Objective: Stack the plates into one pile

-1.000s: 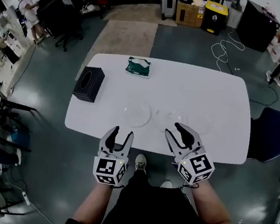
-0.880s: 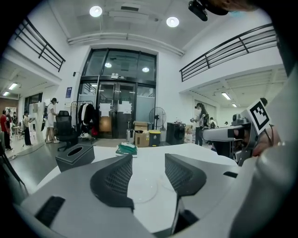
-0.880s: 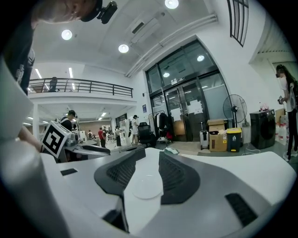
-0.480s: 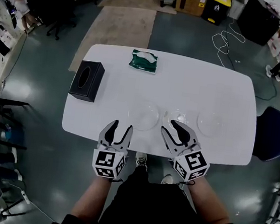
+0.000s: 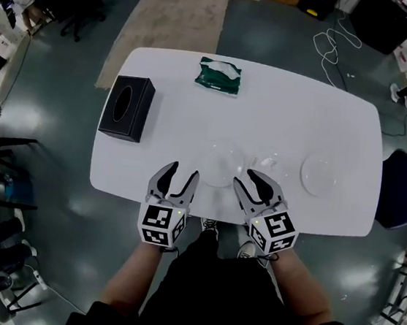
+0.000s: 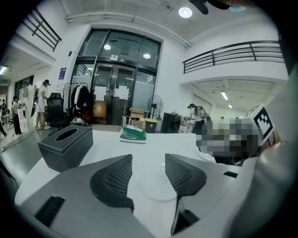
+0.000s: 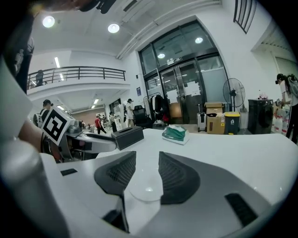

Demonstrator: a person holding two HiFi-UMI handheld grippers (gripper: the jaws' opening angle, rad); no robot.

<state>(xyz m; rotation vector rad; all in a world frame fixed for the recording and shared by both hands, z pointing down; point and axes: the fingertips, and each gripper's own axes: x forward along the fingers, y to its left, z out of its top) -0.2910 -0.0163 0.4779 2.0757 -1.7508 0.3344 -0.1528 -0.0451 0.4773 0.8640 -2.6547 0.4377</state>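
We look down on a white tabletop [image 5: 305, 112] where three clear plates lie in a row near the front edge, none stacked on another: the left plate [image 5: 222, 160], the middle plate [image 5: 269, 159] just beside it, and the right plate [image 5: 325, 174] set a little apart. We hold the left gripper [image 5: 182, 172] at the front edge with its jaws spread and nothing between them. In the left gripper view the left plate [image 6: 151, 190] lies flat on the tabletop, seen through the gap and just ahead. The right gripper [image 5: 255, 183] sits beside it, angled inward, and its jaws are also apart, pinching nothing. In the right gripper view the middle plate [image 7: 145, 191] shows in the gap, low and close, but we cannot tell whether the jaws touch its rim. Nothing lies between either gripper and the plates; the two grippers themselves are near each other, each showing at the edge of the other's view. Further back on the tabletop a black tissue box [image 5: 125, 108] stands at the left edge and a green pack [image 5: 219, 76] lies near the far edge — both well apart from the plates. Around the tabletop we see a blue chair [image 5: 399, 191] at the right end, a tan rug [image 5: 173, 22] on the grey floor beyond, and a pale cable [image 5: 336, 49] looping near it.
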